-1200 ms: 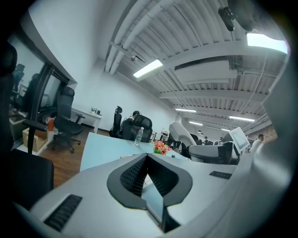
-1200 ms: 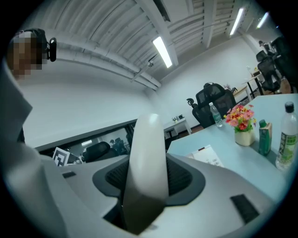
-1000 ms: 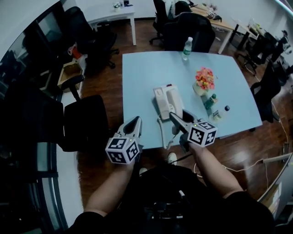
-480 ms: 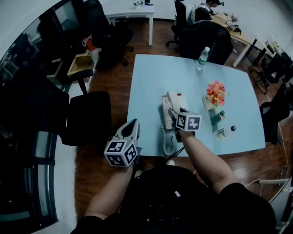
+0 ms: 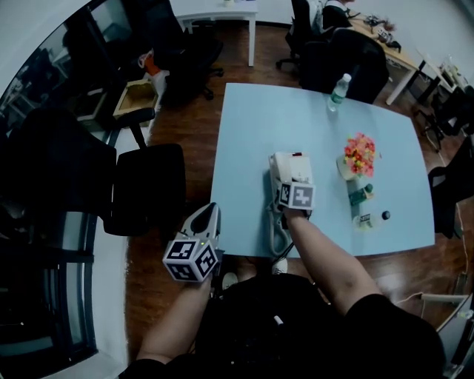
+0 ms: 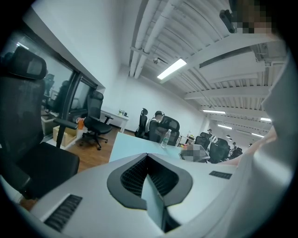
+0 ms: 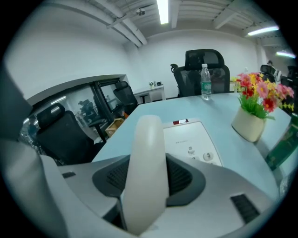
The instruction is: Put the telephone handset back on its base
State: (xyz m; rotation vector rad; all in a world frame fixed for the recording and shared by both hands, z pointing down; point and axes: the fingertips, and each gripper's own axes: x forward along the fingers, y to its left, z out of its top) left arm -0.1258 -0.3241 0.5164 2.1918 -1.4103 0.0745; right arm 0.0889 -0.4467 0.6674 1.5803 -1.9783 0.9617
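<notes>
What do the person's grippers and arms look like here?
The left gripper and right gripper are light grey plastic with dark ribbed pads inside, and each carries a white cube with black square markers. The person wears a black short-sleeved top.

Open-plan office, black swivel chairs point(image 5: 144, 189) round a pale blue worktop point(image 5: 244, 133), phone point(image 5: 292, 166) on it, more desks point(image 5: 218, 13) beyond, glass partition point(image 7: 100, 95), strip lights point(image 6: 171, 69) beside exposed ceiling pipes point(image 6: 144, 32), wood floor point(image 5: 185, 118).
</notes>
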